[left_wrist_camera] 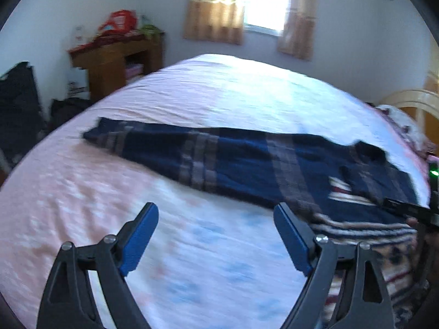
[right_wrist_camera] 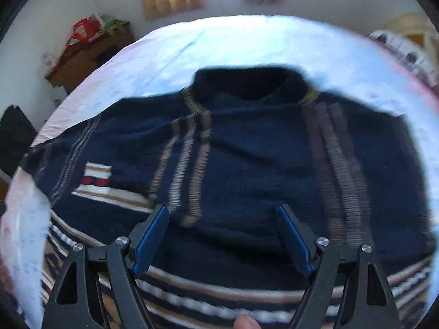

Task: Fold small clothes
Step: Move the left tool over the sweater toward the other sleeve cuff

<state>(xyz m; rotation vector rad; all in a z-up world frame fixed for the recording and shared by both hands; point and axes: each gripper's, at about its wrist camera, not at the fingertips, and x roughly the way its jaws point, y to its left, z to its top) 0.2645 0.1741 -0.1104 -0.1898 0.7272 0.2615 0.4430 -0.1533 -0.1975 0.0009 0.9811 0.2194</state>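
Observation:
A navy knitted sweater (right_wrist_camera: 247, 170) with tan and white stripes lies flat on the bed, collar (right_wrist_camera: 247, 82) away from me. In the left wrist view the sweater (left_wrist_camera: 233, 161) stretches to the left, one sleeve (left_wrist_camera: 115, 134) laid out far left. My left gripper (left_wrist_camera: 216, 213) is open and empty above the bare sheet, just in front of the sweater's edge. My right gripper (right_wrist_camera: 222, 213) is open and empty above the sweater's lower body; it also shows in the left wrist view (left_wrist_camera: 411, 211) at the right edge.
The bed (left_wrist_camera: 219, 96) has a pale pink and white sheet. A wooden desk (left_wrist_camera: 115, 60) with red clutter stands at the back left, dark bags (left_wrist_camera: 19, 104) beside it. A curtained window (left_wrist_camera: 255, 2) is behind. Pillows and a headboard (left_wrist_camera: 406, 115) are at the right.

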